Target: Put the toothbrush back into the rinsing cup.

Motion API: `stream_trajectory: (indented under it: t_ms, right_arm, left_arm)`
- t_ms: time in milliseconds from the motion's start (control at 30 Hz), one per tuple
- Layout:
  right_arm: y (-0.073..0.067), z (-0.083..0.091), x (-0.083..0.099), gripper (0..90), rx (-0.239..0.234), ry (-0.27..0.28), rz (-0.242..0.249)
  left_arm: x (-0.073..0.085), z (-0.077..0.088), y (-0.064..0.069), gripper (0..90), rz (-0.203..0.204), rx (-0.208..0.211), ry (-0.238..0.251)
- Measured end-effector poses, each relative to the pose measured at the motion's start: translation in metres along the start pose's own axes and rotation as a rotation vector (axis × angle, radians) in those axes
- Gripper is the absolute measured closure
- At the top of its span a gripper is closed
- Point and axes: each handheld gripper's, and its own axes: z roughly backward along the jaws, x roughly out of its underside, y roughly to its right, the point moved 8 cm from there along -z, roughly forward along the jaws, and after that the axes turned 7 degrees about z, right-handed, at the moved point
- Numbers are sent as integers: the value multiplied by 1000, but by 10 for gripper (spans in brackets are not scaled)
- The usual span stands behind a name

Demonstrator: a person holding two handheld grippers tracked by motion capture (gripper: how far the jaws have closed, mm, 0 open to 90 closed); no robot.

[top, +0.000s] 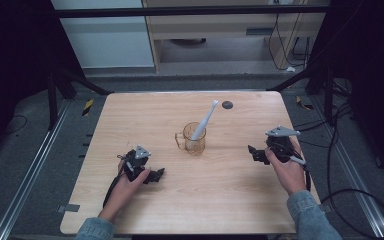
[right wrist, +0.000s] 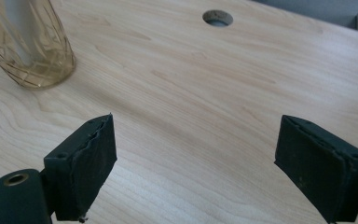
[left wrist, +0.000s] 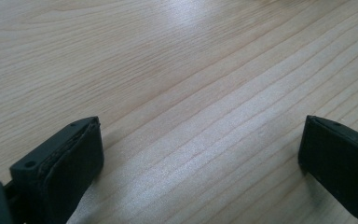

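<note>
- Between the two tools, nearer the surface's (top: 130,115) far edge, stands an amber glass mug (top: 195,139) with a white toothbrush (top: 203,121) leaning in it.
- The left tool (top: 156,175) rests low on the wood, jaws wide, nothing between them.
- The right tool (top: 256,153) points toward the mug, well apart from it, jaws wide and empty.

- High view: above the person's side, looking forward and down over the whole wooden table (top: 220,200).
- Left gripper view: close, low over bare tabletop.
- Right gripper view: close, low, sharing the amber glass mug (right wrist: 25,46) and table hole (right wrist: 217,18) with the high view.
</note>
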Motion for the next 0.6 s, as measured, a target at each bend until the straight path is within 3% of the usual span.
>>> stream_trajectory:
  t_ms: [300, 600]
  right_arm:
    - [18, -16, 19, 134, 14, -54, -35]
    - [23, -41, 28, 136, 14, -78, -74]
  left_arm:
    - [0, 0, 0, 0, 0, 0, 0]
    - [0, 0, 0, 0, 0, 0, 0]
